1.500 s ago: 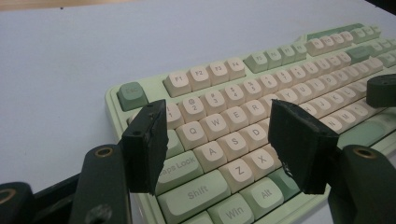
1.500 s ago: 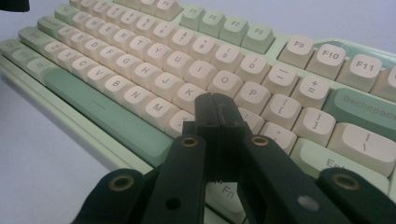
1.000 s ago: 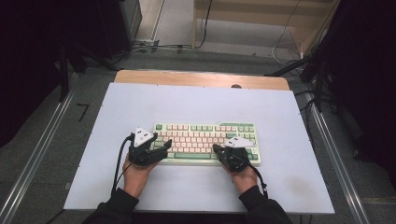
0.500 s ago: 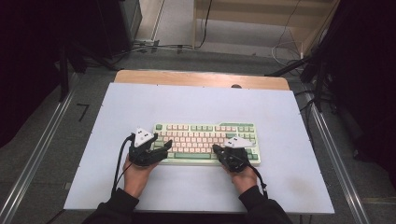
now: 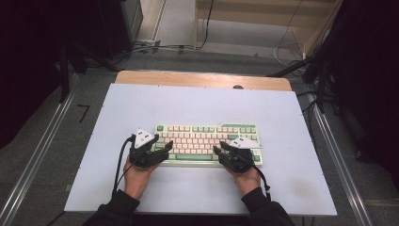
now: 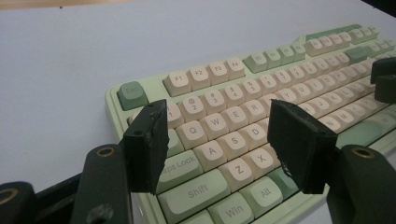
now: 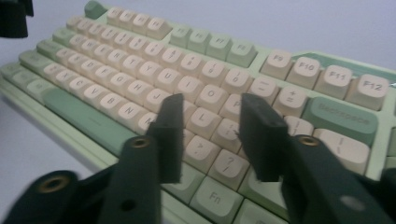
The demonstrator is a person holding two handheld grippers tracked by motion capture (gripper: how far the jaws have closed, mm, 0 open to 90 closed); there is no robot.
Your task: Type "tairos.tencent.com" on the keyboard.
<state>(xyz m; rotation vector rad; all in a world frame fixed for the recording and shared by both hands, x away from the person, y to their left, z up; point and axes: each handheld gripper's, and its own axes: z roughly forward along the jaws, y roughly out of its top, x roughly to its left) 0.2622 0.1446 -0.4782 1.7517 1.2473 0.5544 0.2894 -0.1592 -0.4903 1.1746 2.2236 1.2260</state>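
Green-framed and cream-keyed, the keyboard (image 5: 209, 144) lies flat on the white table (image 5: 197, 103). My left claw (image 5: 168, 145) hangs spread over its left end, gripping nothing. I judge it rigid, fairly heavy, with keycaps that could pop off, so I'd grip the end edges. My right claw (image 5: 219, 149) has just been opening, jaws empty.

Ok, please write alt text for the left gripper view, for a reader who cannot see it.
Two black jaws of the left gripper stand open just above the left end of a green and cream keyboard, with keys such as A, S and Z between them. The keyboard lies on a pale table.
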